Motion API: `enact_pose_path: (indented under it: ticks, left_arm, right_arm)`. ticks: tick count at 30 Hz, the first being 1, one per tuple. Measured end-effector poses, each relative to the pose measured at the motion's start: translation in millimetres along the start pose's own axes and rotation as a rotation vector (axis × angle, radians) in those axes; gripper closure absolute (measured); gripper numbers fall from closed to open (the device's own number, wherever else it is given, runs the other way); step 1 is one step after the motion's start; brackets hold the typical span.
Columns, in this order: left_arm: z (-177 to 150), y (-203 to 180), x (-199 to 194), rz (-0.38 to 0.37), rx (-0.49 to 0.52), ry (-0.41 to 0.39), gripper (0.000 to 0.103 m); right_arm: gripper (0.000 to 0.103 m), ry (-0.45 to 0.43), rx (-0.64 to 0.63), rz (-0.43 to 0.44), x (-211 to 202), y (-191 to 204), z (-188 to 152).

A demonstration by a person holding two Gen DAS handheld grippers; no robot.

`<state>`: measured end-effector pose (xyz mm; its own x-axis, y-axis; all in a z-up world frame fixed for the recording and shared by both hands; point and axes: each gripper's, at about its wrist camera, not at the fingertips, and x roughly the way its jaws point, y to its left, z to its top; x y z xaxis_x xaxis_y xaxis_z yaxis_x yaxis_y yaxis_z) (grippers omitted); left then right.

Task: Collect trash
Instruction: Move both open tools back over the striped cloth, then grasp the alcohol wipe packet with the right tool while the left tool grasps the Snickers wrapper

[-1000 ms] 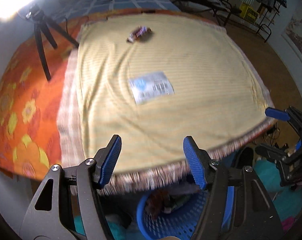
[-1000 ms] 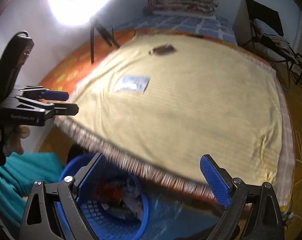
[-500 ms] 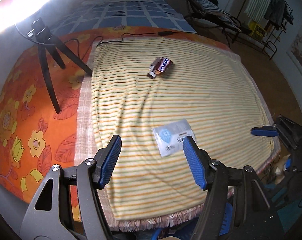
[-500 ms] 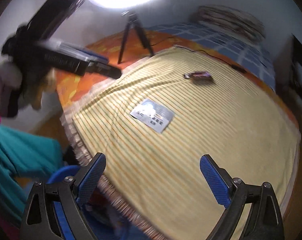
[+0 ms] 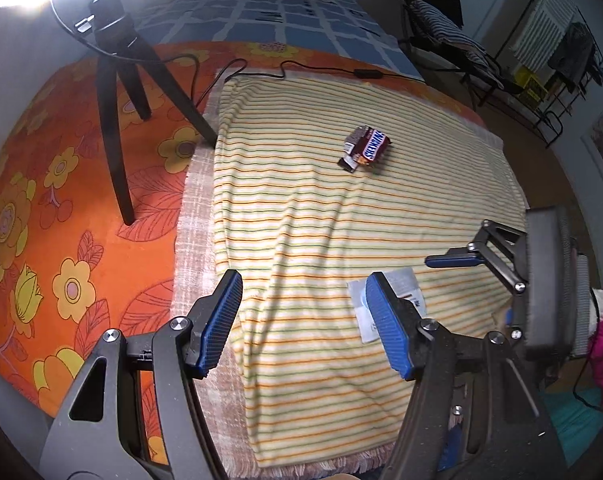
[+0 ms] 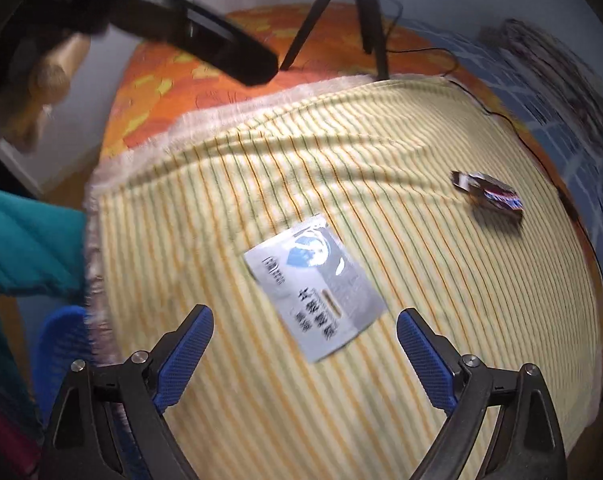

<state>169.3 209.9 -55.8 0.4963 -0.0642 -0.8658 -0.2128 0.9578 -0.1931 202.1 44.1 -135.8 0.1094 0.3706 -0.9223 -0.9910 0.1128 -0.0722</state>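
**Two wrappers sitting on the striped blanket, both grippers empty**

Only container around is the blue basket [image 6: 59, 340], peeking out past the blanket's fringe at the far left of the right wrist view. Can't make out anything inside it from here.

Left to right: left gripper [image 5: 303, 322] hangs over the striped blanket [image 5: 301, 240], jaws spread partway, nothing in them. The silver sachet [image 6: 315, 292] lies flat near the front edge, glossy with a blue logo and dark print. Right gripper [image 6: 303, 354] hovers right over it, jaws wide apart, not touching. Further back, well apart, there's a crumpled brown candy wrapper [image 5: 364, 148].
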Motion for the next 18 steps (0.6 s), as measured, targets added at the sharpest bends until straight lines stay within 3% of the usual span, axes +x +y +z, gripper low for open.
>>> enact_pose_path:
  ticks: [5, 11, 18]
  left_arm:
    - [3.2, 6.4, 8.4, -0.001, -0.013, 0.014, 0.037]
    - [10.4, 6.2, 18.2, 0.001, -0.003, 0.022, 0.037]
    - [25.8, -7.6, 31.9, 0.014, 0.05, 0.019, 0.037]
  right_arm:
    - [0.013, 0.019, -0.001, 0.0, 20.0, -9.7, 8.5]
    - [0.017, -0.02, 0.151, 0.032, 24.2, -38.5, 9.8]
    - [0.048, -0.07, 0.301, 0.058, 13.6, -68.5, -3.4]
